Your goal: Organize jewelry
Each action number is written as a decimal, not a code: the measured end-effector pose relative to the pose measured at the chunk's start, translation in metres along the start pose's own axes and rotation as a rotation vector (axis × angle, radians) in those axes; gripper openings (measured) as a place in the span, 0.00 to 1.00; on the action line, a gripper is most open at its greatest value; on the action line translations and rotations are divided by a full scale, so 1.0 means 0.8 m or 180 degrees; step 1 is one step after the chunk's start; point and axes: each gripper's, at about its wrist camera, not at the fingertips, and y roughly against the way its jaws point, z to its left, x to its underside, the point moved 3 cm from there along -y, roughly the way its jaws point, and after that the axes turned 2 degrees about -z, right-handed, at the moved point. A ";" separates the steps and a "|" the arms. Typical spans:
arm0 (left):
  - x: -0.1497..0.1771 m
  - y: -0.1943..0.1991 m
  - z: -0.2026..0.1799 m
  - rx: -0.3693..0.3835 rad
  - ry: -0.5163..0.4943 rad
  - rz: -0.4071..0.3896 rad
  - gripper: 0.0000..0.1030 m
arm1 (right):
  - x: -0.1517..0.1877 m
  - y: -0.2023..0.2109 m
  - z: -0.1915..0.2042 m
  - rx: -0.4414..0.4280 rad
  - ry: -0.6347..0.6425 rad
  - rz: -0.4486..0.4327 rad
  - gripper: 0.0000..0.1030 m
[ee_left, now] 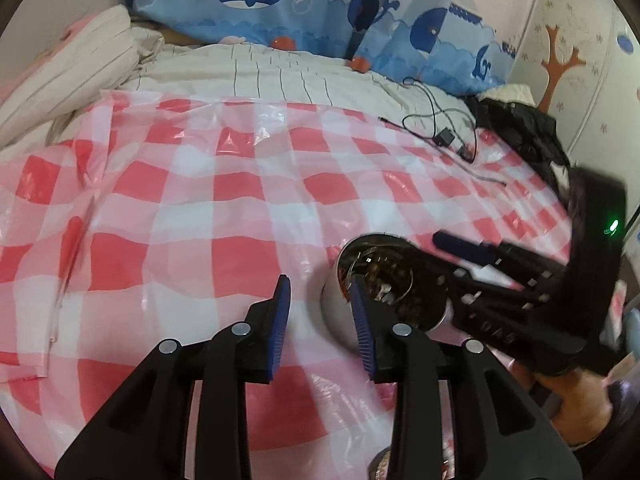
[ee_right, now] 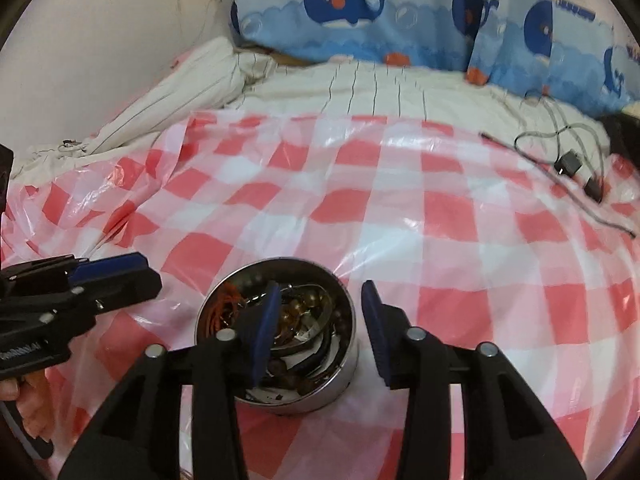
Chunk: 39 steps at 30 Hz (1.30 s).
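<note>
A round metal tin (ee_right: 340,384) stands on the red-and-white checked plastic sheet (ee_right: 440,208). It holds a tangle of jewelry (ee_right: 296,316): brown beads, metal bangles and orange cord. My right gripper (ee_right: 321,286) is open just above it, with the left finger over the tin's inside and the right finger outside the rim. My left gripper (ee_left: 320,284) is open at the tin (ee_left: 340,320), its right finger overlapping the left edge and its left finger over the sheet. Neither gripper holds anything. Each gripper shows in the other's view: the right's fingers (ee_left: 468,248), the left's fingers (ee_right: 112,268).
Black cables with small adapters (ee_right: 568,164) lie at the sheet's far right, next to a dark garment (ee_left: 520,128). Striped bedding (ee_left: 280,72) and a whale-print curtain (ee_right: 360,8) are behind. A hand (ee_left: 580,408) grips the right tool.
</note>
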 end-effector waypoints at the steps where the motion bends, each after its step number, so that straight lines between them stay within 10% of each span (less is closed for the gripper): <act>1: 0.002 0.000 -0.002 -0.0032 -0.0033 0.0008 0.33 | 0.000 0.003 0.000 -0.0009 -0.0002 -0.0004 0.40; 16: 0.073 0.088 -0.059 -0.0710 -0.0712 -0.0161 0.87 | 0.092 0.107 -0.004 -0.0277 -0.0292 0.0193 0.58; 39: 0.119 0.067 -0.053 -0.0655 -0.0603 0.0147 0.93 | 0.141 0.106 0.004 -0.0347 -0.0333 0.0337 0.70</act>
